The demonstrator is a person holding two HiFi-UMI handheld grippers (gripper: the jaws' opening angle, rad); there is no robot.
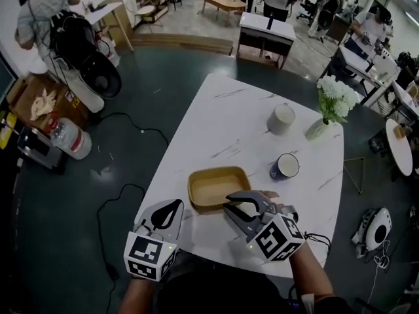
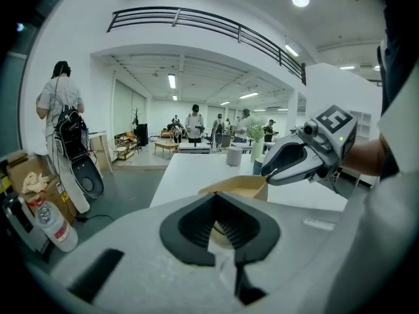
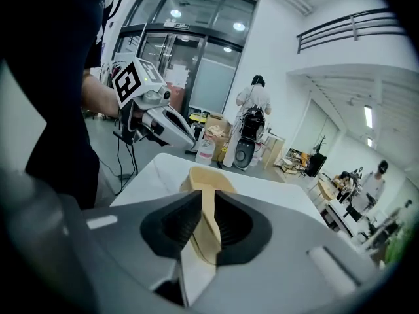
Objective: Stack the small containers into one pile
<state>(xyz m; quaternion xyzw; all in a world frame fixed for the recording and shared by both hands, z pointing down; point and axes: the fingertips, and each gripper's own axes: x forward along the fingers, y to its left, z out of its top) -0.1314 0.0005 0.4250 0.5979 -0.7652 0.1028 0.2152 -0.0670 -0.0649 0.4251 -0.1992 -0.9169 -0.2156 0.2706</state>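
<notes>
Right gripper [image 1: 229,206] fingers pinch the container [image 1: 213,187] by its near rim, close to the bench's [image 1: 222,110] front edge. Left gripper [image 1: 171,206] fingers are pressed together, empty, just left of it. Open bench lies beyond.

At 7 o'clock in the head view, the left gripper [image 1: 175,205] pointed toward 1 with jaws closed and empty, while the right gripper [image 1: 230,203], at 5, clamped the tan container [image 1: 211,190] by its rim.

A matt tan paper-pulp container [image 1: 211,188] on a glossy white marble-look table [image 1: 229,116].
</notes>
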